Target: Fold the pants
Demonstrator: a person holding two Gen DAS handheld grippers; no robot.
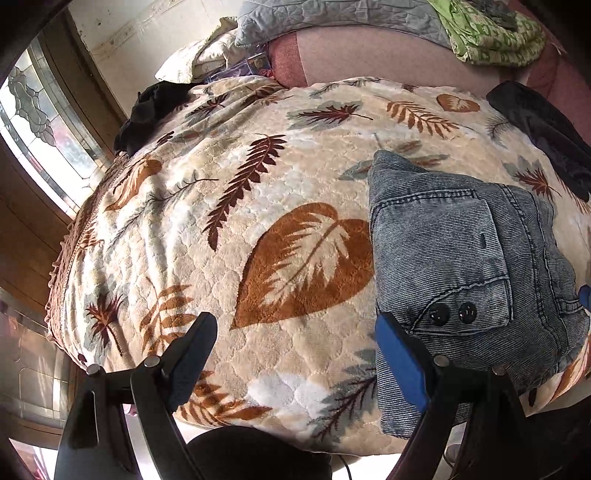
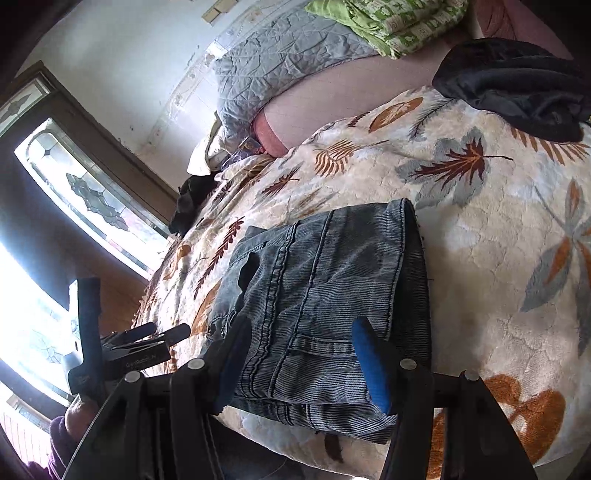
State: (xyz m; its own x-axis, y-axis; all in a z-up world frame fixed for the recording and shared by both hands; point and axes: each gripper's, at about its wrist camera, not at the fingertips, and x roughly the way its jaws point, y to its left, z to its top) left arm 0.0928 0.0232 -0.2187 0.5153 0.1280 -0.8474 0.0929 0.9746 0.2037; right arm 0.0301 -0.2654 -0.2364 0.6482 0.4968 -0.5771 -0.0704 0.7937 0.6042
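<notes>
The denim pants lie folded into a compact stack on the leaf-patterned blanket, with a back pocket and two black buttons facing up. My left gripper hovers open over bare blanket just left of the stack, its blue-padded finger beside the denim's left edge. In the right wrist view the folded pants lie flat under my right gripper. Its jaws stand half apart above the stack's near edge, and the denim shows no pinch or lift. The left gripper shows there at the left, held by a hand.
A black garment lies at the far right of the bed, another dark one at the far left corner. A grey quilted pillow and green folded bedding sit at the head. A window is left of the bed edge.
</notes>
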